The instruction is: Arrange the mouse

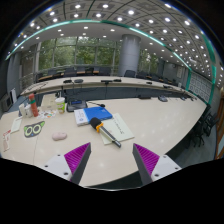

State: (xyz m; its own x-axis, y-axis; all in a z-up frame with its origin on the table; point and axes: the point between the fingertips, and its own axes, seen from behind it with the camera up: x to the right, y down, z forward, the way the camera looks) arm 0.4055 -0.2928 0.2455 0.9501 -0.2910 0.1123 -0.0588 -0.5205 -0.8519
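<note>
A small pale mouse lies on the light table, ahead of my left finger and a little to its left. My gripper is held above the table's near part. Its fingers with magenta pads are wide apart, and only bare table shows between them. The mouse is well clear of both fingers.
A blue object lies on papers ahead of the fingers, with a dark pen-like tool beside it. A green-rimmed item and several cups and bottles stand at the left. Desks and chairs stand beyond.
</note>
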